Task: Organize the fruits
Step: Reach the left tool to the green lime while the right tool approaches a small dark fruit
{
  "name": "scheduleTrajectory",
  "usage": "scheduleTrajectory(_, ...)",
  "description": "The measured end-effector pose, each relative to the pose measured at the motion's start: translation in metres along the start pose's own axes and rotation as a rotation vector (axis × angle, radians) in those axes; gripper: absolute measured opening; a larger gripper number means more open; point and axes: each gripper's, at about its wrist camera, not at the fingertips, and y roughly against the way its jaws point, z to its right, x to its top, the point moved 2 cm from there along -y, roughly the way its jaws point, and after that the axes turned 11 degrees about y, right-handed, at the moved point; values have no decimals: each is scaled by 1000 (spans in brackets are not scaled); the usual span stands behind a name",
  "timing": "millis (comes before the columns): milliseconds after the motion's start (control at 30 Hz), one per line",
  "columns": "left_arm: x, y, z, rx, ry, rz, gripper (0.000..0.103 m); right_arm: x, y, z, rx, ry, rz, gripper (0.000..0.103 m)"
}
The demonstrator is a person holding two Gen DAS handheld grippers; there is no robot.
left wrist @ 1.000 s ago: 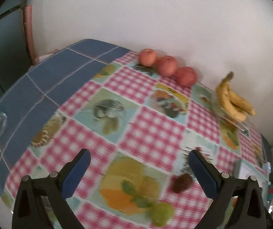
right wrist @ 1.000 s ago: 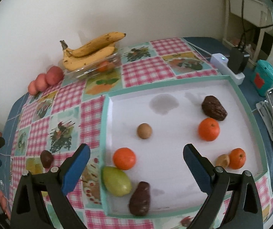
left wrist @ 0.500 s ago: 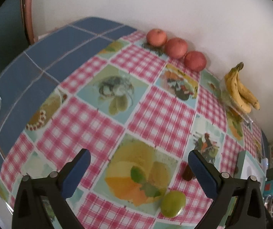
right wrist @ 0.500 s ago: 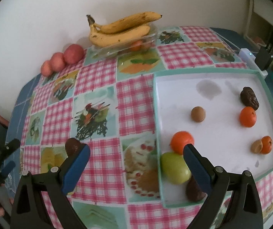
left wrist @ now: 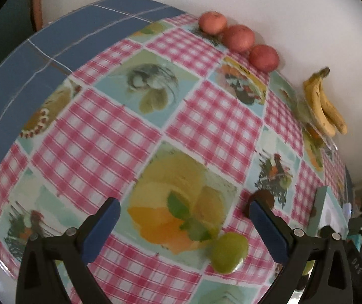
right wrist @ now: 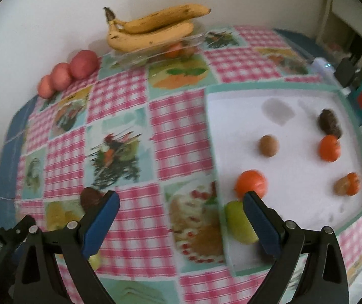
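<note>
Left gripper (left wrist: 184, 210): jaws wide, empty; green fruit (left wrist: 229, 252) at 5 o'clock. Right gripper (right wrist: 181, 204): jaws wide, empty; tray (right wrist: 277, 90) at 2 o'clock.

Your left wrist view looks steeply down on the tablecloth (left wrist: 140, 136), close, green fruit (left wrist: 229, 252) between its jaws. Your right wrist view sits higher, tray (right wrist: 277, 96) beyond its right jaw. Both share the bananas (right wrist: 150, 31)

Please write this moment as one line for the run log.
left gripper: jaws open, empty | right gripper: jaws open, empty | green fruit: on tablecloth, loose | tray: holds fruits
</note>
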Motion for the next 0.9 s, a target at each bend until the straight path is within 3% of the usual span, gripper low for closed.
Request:
scheduleTrajectory(67,-5,-2,6,1,-26,-14,103,0,1,4,-14,-1,4,98)
scheduleTrajectory(233,-24,-16,25,17,-124,-84,103,-2,-2,7,44,-13,-9,98)
scheduleTrajectory(533,-55,-38,54,73,-302,-156,103,-3,4,35,16,-88,10,98)
scheduleTrajectory(833,-80,-57,68,214,-472,-130,103,-3,3,43,26,-101,0,98)
scheduleTrajectory(900,-83,-57,71,214,-481,-123,103,-3,3,44,29,-107,-5,98)
